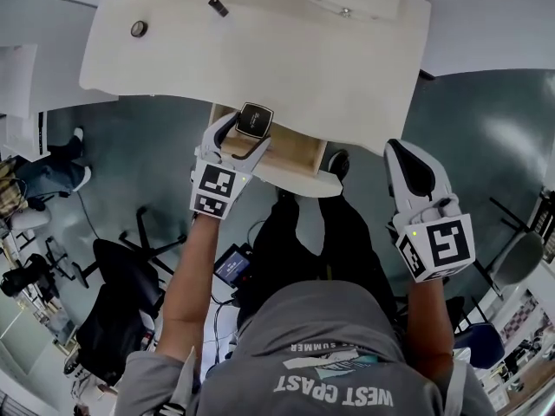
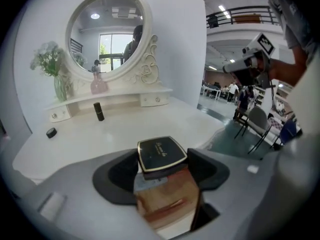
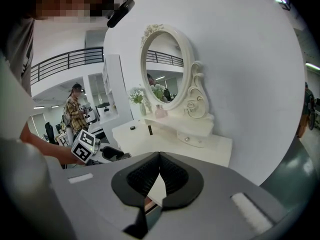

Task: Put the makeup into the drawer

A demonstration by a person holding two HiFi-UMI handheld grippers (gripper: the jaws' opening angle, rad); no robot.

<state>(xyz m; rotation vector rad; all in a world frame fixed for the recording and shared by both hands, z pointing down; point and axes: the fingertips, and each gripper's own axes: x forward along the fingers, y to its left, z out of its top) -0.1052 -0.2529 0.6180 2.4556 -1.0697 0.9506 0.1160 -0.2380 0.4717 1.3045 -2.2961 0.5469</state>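
Observation:
A black square makeup compact (image 1: 255, 119) with a gold rim sits between the jaws of my left gripper (image 1: 251, 125), which is shut on it. It hangs over the open drawer (image 1: 295, 158), whose wooden inside shows under the white vanity table (image 1: 347, 76). In the left gripper view the compact (image 2: 161, 153) lies flat between the dark pads of the left gripper (image 2: 162, 164), with the drawer (image 2: 170, 203) below. My right gripper (image 1: 404, 152) hovers to the right of the drawer, off the table's front edge. In its own view the right gripper (image 3: 159, 159) has its jaws together and nothing in them.
A dark lipstick tube (image 1: 218, 7) and a small round dark item (image 1: 138, 29) stand at the back of the tabletop. An oval mirror (image 2: 107, 31), a vase of flowers (image 2: 55, 66) and a pink bottle (image 2: 98, 84) stand on the rear shelf. A black office chair (image 1: 121, 293) stands on the floor to the left.

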